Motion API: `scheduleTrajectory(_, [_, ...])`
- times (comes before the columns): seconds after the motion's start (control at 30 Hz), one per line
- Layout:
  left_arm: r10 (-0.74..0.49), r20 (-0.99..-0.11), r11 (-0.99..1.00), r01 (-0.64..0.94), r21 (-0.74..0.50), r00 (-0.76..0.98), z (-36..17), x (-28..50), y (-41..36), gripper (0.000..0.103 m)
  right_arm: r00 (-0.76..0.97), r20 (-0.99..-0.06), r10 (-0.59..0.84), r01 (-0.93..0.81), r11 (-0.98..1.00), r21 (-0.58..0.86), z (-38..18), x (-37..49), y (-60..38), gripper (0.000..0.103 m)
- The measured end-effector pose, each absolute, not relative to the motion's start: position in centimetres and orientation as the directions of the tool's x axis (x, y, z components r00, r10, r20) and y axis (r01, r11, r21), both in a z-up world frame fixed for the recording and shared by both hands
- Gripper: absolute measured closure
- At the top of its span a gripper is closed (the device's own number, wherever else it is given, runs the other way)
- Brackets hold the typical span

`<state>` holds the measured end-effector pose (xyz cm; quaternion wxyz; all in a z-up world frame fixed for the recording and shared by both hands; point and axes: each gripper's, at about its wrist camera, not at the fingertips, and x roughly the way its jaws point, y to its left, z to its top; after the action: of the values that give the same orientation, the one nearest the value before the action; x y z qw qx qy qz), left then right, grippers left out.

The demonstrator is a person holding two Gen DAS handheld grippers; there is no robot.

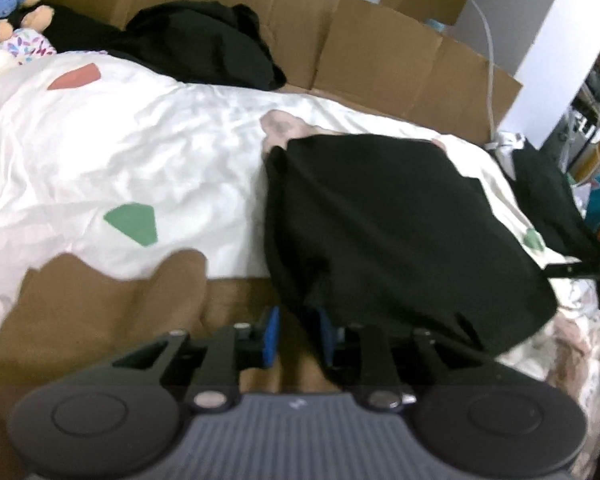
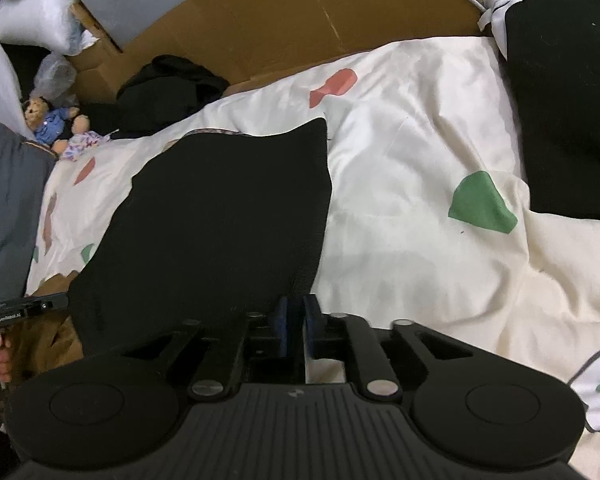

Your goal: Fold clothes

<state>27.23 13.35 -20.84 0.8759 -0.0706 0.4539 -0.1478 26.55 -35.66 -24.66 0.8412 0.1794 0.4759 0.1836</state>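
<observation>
My left gripper (image 1: pixel 296 334) and right gripper (image 2: pixel 296 326) sit parted, nothing pinched; the folded black garment (image 2: pixel 220 216) lies flat on the bed (image 2: pixel 400 168), long axis running away from me.

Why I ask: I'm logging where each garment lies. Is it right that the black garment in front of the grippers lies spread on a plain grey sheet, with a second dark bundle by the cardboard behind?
Not quite. The sheet is cream white with red and green patches, not plain grey; the right wrist view shows it clearly. The black garment does lie spread on it, and the second dark bundle sits by the cardboard behind.

Home bedroom, patterned bedsheet (image 2: pixel 420 152), teddy bear (image 2: pixel 48 120)
</observation>
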Motion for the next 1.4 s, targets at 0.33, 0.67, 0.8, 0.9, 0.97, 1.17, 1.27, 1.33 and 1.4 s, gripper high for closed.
scheduleTrajectory(0.33, [-0.355,-0.786,0.935,0.207,-0.289,0.506,-23.1,24.7,10.6,0.072,0.449,-0.76,0.47,-0.207,0.882,0.423,-24.9,24.0,-35.1,0.063])
scheduleTrajectory(0.67, [-0.336,-0.785,0.941,0.147,-0.305,0.52,-25.4,23.8,8.1,0.065,0.451,-0.772,0.449,-0.233,0.894,0.383,-25.6,22.7,-33.9,0.063])
scheduleTrajectory(0.8, [-0.318,-0.781,0.944,0.101,-0.315,0.538,-26.3,23.4,7.8,0.087,0.451,-0.781,0.433,-0.24,0.901,0.361,-26.2,22.6,-33.3,0.065])
scheduleTrajectory(0.9, [-0.326,-0.769,0.939,0.092,-0.332,0.55,-26.2,23.4,8.2,0.096,0.445,-0.775,0.448,-0.257,0.893,0.369,-26.3,22.6,-33.2,0.096])
scheduleTrajectory(0.97, [-0.319,-0.766,0.942,0.102,-0.319,0.558,-25.6,23.3,8.4,0.097,0.44,-0.778,0.45,-0.262,0.892,0.368,-26.2,22.7,-33.2,0.098])
scheduleTrajectory(1.17, [-0.286,-0.755,0.953,0.09,-0.29,0.59,-23.2,22.8,10.2,0.099,0.46,-0.771,0.44,-0.267,0.897,0.353,-24.9,23.0,-33.9,0.1])
scheduleTrajectory(1.27, [-0.278,-0.754,0.954,0.077,-0.291,0.596,-22.5,22.3,11.4,0.099,0.469,-0.766,0.439,-0.255,0.898,0.358,-24.3,23.3,-34.5,0.1])
scheduleTrajectory(1.33, [-0.262,-0.767,0.96,0.078,-0.268,0.586,-22.5,22.1,11.5,0.103,0.469,-0.762,0.446,-0.251,0.895,0.369,-24.2,23.4,-34.8,0.1])
scheduleTrajectory(1.4, [-0.208,-0.788,0.973,0.044,-0.225,0.58,-22.6,21.8,11.9,0.103,0.465,-0.77,0.437,-0.239,0.899,0.366,-24.3,23.5,-34.7,0.099])
